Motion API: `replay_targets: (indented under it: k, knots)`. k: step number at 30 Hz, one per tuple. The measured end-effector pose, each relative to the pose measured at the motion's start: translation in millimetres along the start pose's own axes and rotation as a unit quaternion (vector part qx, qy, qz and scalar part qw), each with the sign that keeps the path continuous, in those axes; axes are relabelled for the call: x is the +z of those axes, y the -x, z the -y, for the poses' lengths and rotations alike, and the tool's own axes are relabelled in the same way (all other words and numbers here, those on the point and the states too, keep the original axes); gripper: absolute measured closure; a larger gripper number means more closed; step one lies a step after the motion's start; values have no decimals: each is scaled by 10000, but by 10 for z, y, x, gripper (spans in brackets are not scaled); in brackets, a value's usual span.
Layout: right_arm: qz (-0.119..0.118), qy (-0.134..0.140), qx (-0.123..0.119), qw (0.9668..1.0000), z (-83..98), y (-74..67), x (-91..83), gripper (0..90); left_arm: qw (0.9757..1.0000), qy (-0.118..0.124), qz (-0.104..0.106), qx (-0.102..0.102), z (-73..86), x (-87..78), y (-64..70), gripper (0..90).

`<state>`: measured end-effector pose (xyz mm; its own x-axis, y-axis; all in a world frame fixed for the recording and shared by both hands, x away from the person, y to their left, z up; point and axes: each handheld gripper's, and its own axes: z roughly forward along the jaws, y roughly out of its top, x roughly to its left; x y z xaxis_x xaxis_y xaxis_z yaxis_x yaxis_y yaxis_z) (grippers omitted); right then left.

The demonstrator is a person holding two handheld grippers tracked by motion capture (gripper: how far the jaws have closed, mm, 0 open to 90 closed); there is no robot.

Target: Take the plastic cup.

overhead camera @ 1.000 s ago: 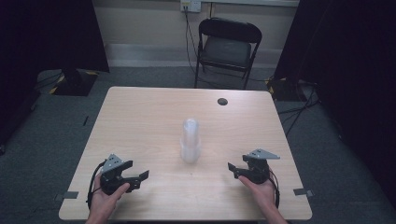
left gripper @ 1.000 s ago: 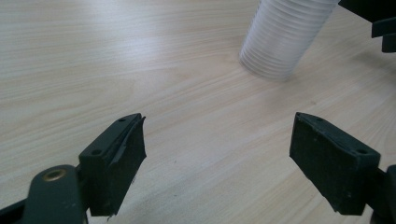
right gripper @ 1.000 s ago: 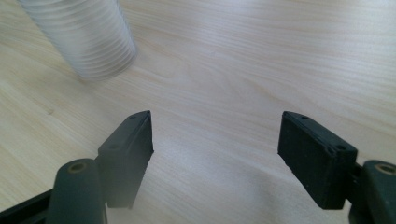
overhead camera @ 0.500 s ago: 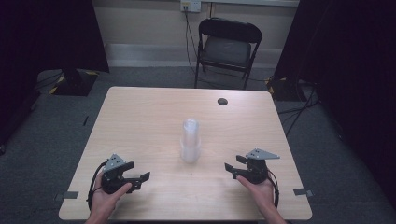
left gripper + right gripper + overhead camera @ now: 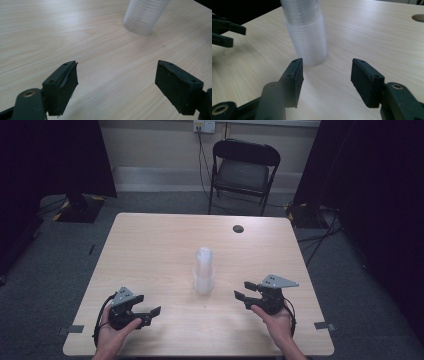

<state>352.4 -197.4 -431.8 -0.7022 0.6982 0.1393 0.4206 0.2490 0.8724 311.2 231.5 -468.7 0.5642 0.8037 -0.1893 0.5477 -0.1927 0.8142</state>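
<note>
One tall stack of clear, ribbed plastic cups (image 5: 204, 270), upright on the pale wooden table (image 5: 150, 245). Stands ahead of both tools and between them: forward and to the right of the black two-jaw left gripper (image 5: 152, 315), forward and to the left of the black two-jaw right gripper (image 5: 241, 290). Closer to the right gripper than to the left, touching neither.

In the left gripper view: left gripper (image 5: 116, 82) open wide, bare tabletop between the jaws, stack (image 5: 146, 17) well ahead and a little right of the gap.

In the right gripper view: right gripper (image 5: 327, 77) with jaws apart at a narrower gap, having just been closing with nothing between them; stack (image 5: 308, 37) near, just beyond the left-hand jaw and outside the gap. Beyond the stack, at the far left, the left gripper (image 5: 238, 36) with jaws parted.

Counted: two grippers, one in each hand; two hands, left (image 5: 112, 335) and right (image 5: 277, 322); one stack of cups, single cups too blurred to count; one small dark round hole (image 5: 238, 228) in the table well beyond the right gripper; one black folding chair (image 5: 245, 170) past the table's far edge.
</note>
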Motion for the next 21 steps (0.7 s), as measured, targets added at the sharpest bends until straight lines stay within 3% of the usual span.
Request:
replay_targets:
  k: [3, 6, 13, 16, 21]
  knots:
    - [-145, 26, -79, 9999, -95, -40, 78, 457, 10000, -5, 10, 48, -4, 8, -1, 196]
    - [-52, 95, -145, 9998, -152, -75, 128, 450, 10000, -10, 5, 45, -6, 10, -6, 197]
    - [-208, 105, -117, 9997, -269, -132, 192, 387, 10000, -20, 7, 31, 9, -14, -10, 198]
    - [-263, 276, -119, 9992, -359, -154, 234, 327, 10000, -25, -19, -9, 4, -9, -22, 200]
    - [-305, 358, -187, 9987, -469, -177, 278, 301, 10000, -84, -16, 30, 5, 3, -15, 201]
